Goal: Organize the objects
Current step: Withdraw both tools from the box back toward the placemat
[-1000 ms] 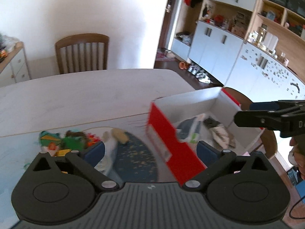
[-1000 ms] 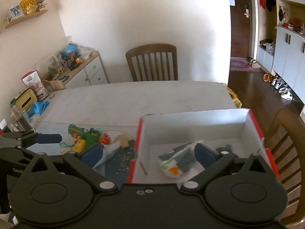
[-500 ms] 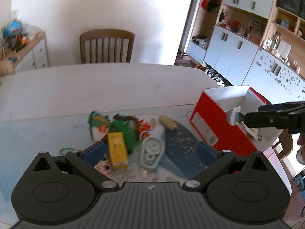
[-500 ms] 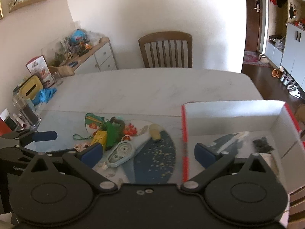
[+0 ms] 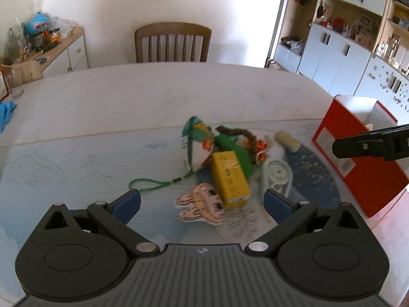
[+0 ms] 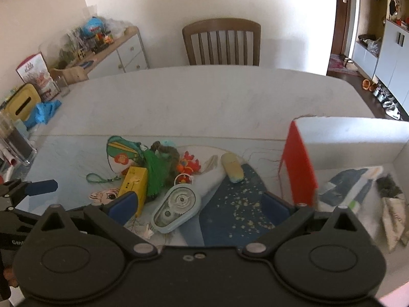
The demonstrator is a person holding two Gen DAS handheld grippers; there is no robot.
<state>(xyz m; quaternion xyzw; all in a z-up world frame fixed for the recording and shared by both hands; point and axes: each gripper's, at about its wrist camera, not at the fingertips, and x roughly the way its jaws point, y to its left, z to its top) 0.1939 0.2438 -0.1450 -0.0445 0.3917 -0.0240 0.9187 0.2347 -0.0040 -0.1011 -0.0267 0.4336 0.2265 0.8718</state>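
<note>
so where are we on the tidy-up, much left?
Early. Done: the red box holds a blue-and-white packet and some dark bits. In hand: nothing; left gripper and right gripper are both open. Left: the pile on the mat, including yellow carton, tape dispenser and green pouch.

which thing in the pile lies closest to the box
The beige roll, lying at the pile's right end beside the red box; the yellow carton and tape dispenser sit farther left.
</note>
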